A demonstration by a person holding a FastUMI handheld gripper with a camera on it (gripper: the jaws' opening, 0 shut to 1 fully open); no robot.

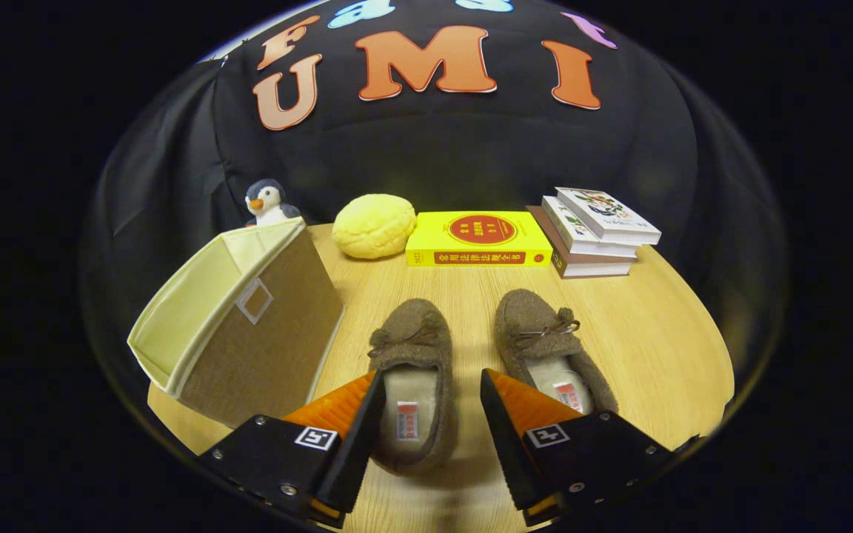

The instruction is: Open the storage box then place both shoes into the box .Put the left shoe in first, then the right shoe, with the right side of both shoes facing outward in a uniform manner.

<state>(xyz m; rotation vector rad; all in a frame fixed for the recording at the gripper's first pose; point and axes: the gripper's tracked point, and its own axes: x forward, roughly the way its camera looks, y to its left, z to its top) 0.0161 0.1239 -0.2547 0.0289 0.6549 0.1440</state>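
Brown left shoe (412,385) lies between the gripper (430,389) jaws, spread apart

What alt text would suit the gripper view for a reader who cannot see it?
The open tool straddles the heel of the left shoe on a wooden table, the right shoe alongside. A beige storage box stands left; a penguin toy, bun and books lie beyond.

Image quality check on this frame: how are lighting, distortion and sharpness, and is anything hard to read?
Gripper view: strong fisheye bend, the table edge curving; light falls mainly on the tabletop, the wall behind staying dark; both shoes, left and right, and the storage box look sharp; the open gripper straddles the left shoe's heel, casting soft shadow beneath.
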